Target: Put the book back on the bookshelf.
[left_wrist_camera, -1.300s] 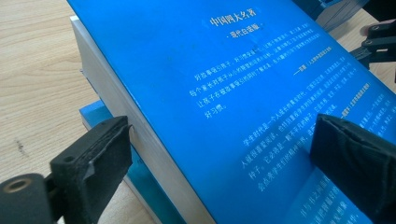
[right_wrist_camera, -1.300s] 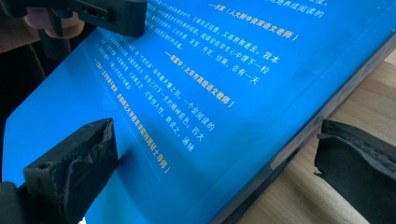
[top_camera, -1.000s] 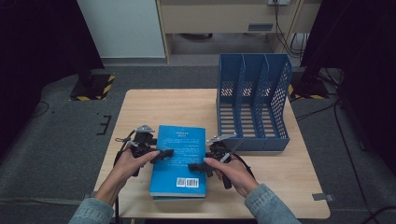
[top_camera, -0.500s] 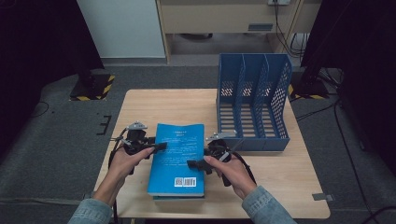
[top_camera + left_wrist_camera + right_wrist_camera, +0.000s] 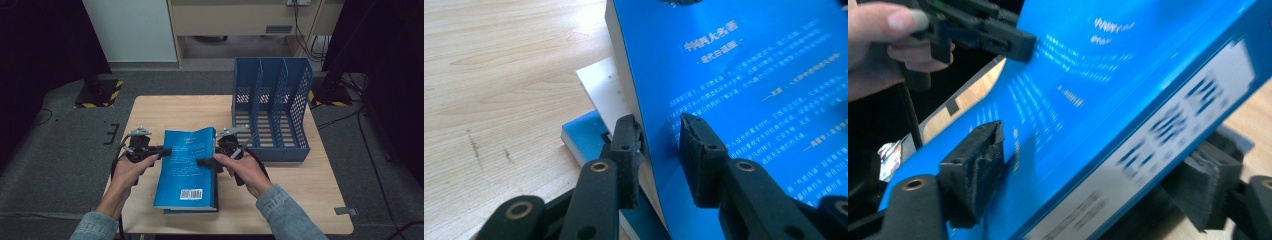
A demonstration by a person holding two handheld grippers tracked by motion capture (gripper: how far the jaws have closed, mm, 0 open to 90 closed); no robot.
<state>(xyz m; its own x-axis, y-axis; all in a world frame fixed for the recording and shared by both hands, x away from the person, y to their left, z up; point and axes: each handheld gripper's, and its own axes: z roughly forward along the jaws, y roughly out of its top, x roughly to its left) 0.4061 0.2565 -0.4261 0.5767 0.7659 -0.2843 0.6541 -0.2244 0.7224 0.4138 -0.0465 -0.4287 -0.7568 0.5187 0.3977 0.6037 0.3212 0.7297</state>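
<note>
A blue book (image 5: 185, 170) is tilted up at its far end above a second book (image 5: 190, 210) that lies flat on the wooden table (image 5: 165, 110). My left gripper (image 5: 162, 150) is shut on the book's left edge; in the left gripper view its jaws (image 5: 659, 145) pinch the cover (image 5: 749, 90) and the pages. My right gripper (image 5: 202, 161) is shut on the book's right side, and its jaws (image 5: 1093, 177) straddle the spine (image 5: 1128, 100). The lower book (image 5: 579, 135) and a white page (image 5: 599, 85) show under the raised one.
A blue mesh file holder (image 5: 272, 115) with upright dividers stands on the table's right half, just beyond my right gripper. Bare wood lies to the left and behind the books. Dark floor and a cabinet (image 5: 240, 20) surround the table.
The top blue book's far end has risen off the book beneath it, held by both grippers. My left gripper has shifted slightly left and up with it.
</note>
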